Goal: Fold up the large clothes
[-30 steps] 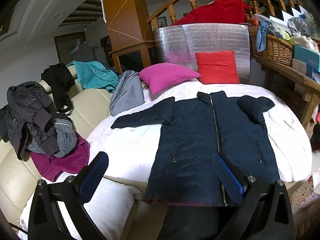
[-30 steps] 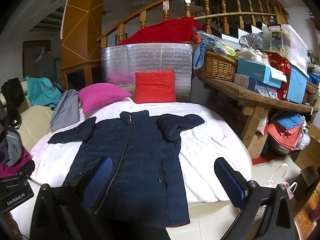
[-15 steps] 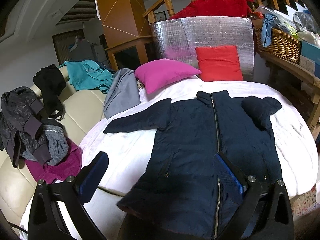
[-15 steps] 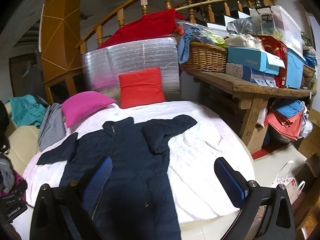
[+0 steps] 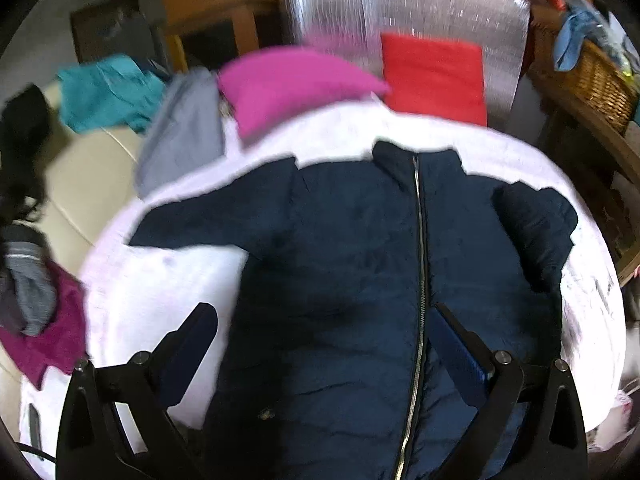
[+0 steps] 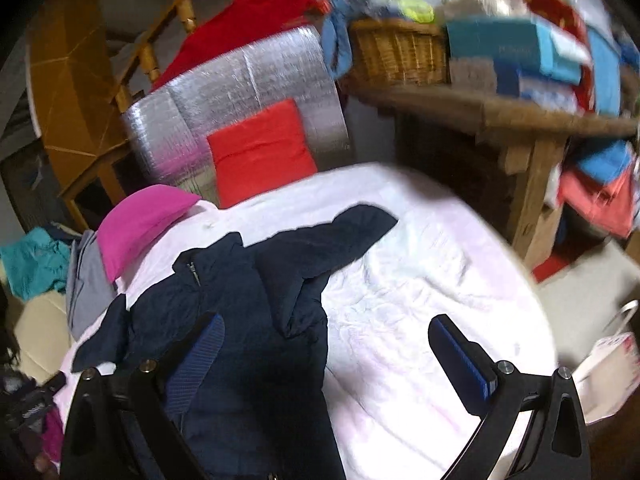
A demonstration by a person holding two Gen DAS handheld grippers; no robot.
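navy padded jacket (image 5: pixel 344 264) lies front-up, zipped, on the white-covered round bed (image 5: pixel 592 304); collar at the far end, hem hanging off the near edge. one sleeve stretches out to the left; the other is already folded in across the chest on the right side.

our left gripper (image 5: pixel 324 344) hangs over the lower body of the jacket, fingers wide apart, nothing between them. our right gripper (image 6: pixel 328 360) sits over the jacket's right edge and bare sheet, fingers also wide apart and empty. both views are motion-blurred, so we cannot tell whether any pad touches cloth.

step in hand, as we judge it: reach for the stretched-out left sleeve (image 5: pixel 208 224) and bring it across to match the folded one. notes for doing it well:
- pinch near the cuff, through the padding only, not the sheet beneath.
- lift just clear before carrying it over; padded fabric is bulky and likely slippery, so a shallow bite may slip.
- lay the sleeve flat along the zip (image 5: pixel 420 280), then pull the overhanging hem up onto the bed before folding lengthwise.

containers: wicker basket (image 6: pixel 400 56) on the wooden bench (image 6: pixel 500 116) at far right, holding blue cloth and something yellow-green; blur hides the rest. teal and blue boxes beside it, contents not visible.
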